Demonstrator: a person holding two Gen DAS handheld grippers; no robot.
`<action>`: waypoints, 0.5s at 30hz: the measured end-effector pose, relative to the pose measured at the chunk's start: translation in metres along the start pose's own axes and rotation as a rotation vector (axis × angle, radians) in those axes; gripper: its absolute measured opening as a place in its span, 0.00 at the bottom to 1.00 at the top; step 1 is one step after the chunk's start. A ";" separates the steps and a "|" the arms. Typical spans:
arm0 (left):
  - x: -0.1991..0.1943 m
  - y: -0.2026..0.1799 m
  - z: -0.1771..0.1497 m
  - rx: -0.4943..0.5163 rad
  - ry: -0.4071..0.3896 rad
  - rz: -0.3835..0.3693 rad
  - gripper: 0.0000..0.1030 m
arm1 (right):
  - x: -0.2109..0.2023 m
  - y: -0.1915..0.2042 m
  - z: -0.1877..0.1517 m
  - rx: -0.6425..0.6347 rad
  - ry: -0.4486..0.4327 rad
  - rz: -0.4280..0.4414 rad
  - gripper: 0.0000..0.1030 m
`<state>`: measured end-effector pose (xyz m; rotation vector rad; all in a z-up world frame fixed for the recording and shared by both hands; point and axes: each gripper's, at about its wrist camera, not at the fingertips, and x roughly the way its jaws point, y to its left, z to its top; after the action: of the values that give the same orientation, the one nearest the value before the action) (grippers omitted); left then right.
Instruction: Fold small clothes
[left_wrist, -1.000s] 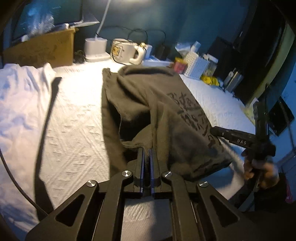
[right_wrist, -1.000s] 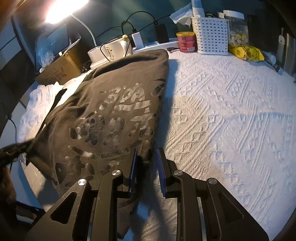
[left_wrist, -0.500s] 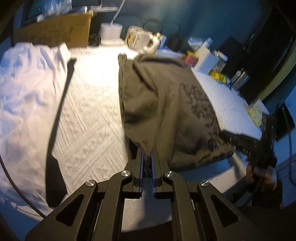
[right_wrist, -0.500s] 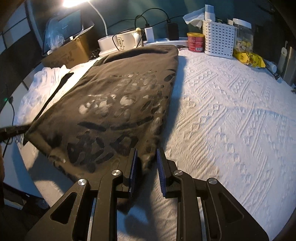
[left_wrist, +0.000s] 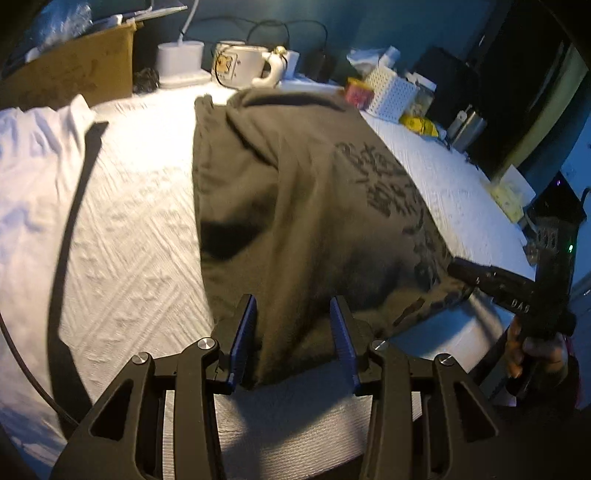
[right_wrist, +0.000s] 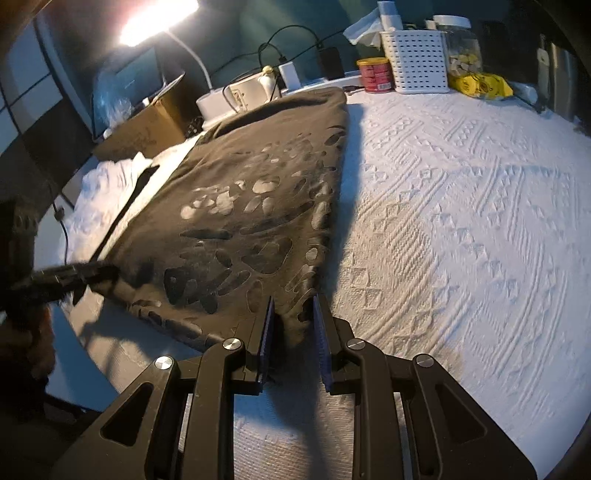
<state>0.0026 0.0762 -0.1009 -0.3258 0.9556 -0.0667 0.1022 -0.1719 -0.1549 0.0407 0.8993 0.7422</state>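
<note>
A dark olive shirt (left_wrist: 295, 206) with a black print lies spread on the white textured bedspread (right_wrist: 461, 221); its near hem reaches the bed's front edge. My left gripper (left_wrist: 293, 306) is at the hem's left corner. Its jaws are opening, and the cloth lies loose between the blue pads without being pressed. In the right wrist view the shirt (right_wrist: 240, 221) shows its print, and the left gripper (right_wrist: 74, 275) is at its far corner. My right gripper (right_wrist: 294, 301) is at the right corner, shut on a bunch of hem; it also shows as the right gripper (left_wrist: 456, 266), held by a hand.
A crumpled white cloth (left_wrist: 33, 177) and a dark strap (left_wrist: 74, 221) lie left of the shirt. Along the back stand a cardboard box (left_wrist: 70, 74), a mug (left_wrist: 240, 64), a red tin (right_wrist: 375, 74), a white basket (right_wrist: 415, 61) and a yellow bag (right_wrist: 480, 85). A lamp (right_wrist: 155, 18) glares.
The shirt was held raised and now lies flat on the bed. My left gripper has opened off the hem. The right gripper keeps the same narrow gap on the cloth.
</note>
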 end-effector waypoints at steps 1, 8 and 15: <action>0.000 0.000 -0.002 0.004 0.002 -0.004 0.37 | 0.001 -0.001 -0.001 0.008 0.012 0.052 0.22; 0.002 -0.010 -0.013 0.085 -0.025 0.030 0.35 | -0.001 0.002 -0.006 0.000 -0.004 0.056 0.09; 0.000 -0.030 -0.022 0.079 0.019 -0.004 0.12 | -0.029 -0.017 -0.012 0.023 -0.019 0.020 0.07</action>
<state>-0.0124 0.0422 -0.1031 -0.2547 0.9688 -0.1115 0.0918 -0.2052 -0.1484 0.0775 0.8904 0.7490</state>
